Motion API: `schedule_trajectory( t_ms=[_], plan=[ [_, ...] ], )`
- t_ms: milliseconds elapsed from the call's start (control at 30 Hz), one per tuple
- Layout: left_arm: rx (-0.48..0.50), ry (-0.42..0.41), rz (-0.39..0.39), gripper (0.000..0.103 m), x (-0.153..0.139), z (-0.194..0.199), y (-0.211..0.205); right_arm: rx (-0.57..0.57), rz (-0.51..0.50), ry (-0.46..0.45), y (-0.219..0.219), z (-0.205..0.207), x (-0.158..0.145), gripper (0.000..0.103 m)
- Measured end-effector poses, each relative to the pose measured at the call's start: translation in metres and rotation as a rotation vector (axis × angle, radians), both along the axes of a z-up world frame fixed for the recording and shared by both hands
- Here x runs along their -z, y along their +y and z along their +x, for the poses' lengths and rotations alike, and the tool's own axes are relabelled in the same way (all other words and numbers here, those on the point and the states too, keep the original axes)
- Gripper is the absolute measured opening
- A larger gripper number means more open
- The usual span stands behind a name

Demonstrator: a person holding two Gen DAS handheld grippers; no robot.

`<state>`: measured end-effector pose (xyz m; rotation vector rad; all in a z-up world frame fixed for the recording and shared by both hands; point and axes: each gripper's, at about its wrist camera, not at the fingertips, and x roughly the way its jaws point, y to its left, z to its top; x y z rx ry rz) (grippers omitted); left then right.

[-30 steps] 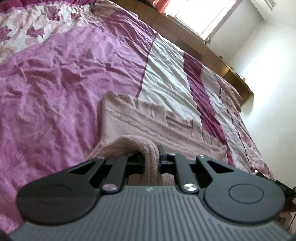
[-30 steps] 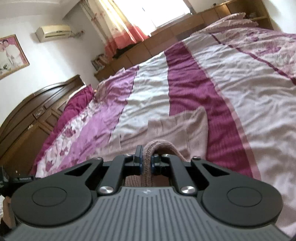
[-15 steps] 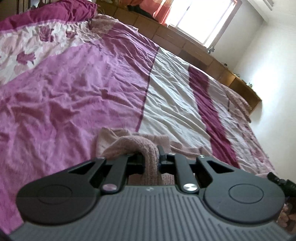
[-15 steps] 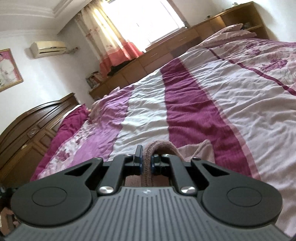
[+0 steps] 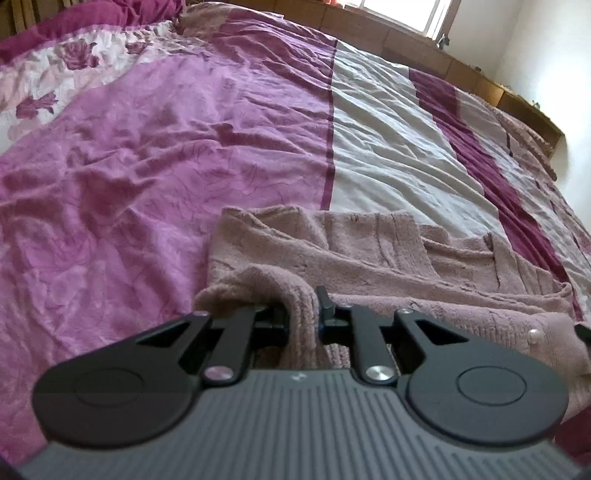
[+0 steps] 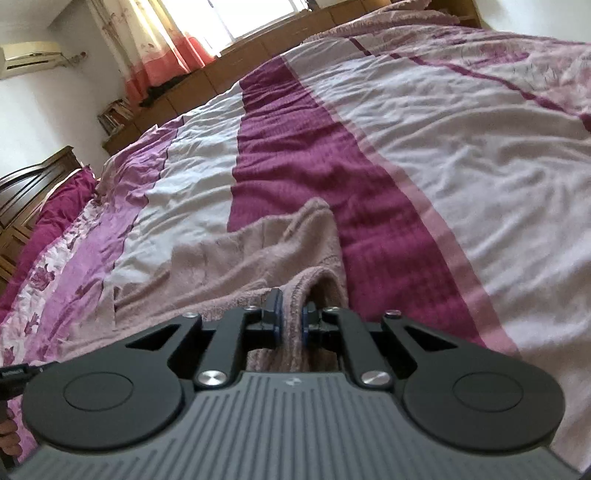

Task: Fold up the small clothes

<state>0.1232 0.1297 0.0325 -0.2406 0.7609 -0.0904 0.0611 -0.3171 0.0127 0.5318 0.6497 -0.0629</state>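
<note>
Left gripper [image 5: 302, 316] opening, right gripper [image 6: 289, 320] clamped — both on the dusty-pink knitted cardigan [image 5: 388, 258]; the purple-and-white striped bedspread [image 5: 147, 147] lies around it — unobstructed.

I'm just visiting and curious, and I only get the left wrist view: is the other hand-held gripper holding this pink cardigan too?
Observer: Yes. The right hand-held gripper is shut on a fold of the pink cardigan, next to the bedspread's dark red stripe.
Operator: What is beside the window? I see only a bit of its frame.
Observer: A curtain, pale with an orange-pink lower part, hangs at it.
Operator: Anything else up there?
Observer: An air conditioner is mounted high up, left of the curtain.
</note>
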Motion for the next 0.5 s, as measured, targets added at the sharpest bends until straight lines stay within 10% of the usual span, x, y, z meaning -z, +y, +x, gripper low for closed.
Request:
schedule_trajectory(
  t_ms=[133, 267, 500],
  plan=[
    [0.017, 0.007, -0.004, 0.020, -0.004, -0.004, 0.002, -0.010, 0.013, 0.004, 0.000, -0.001, -0.001, 0.024],
    [0.018, 0.015, 0.010, 0.049, -0.013, -0.018, 0.006, -0.022, -0.005, -0.003, 0.006, -0.014, -0.020, 0.055],
    [0.025, 0.024, 0.001, 0.051, -0.025, -0.049, 0.016, -0.082, -0.009, -0.013, 0.015, -0.044, -0.040, 0.055]
  ],
)
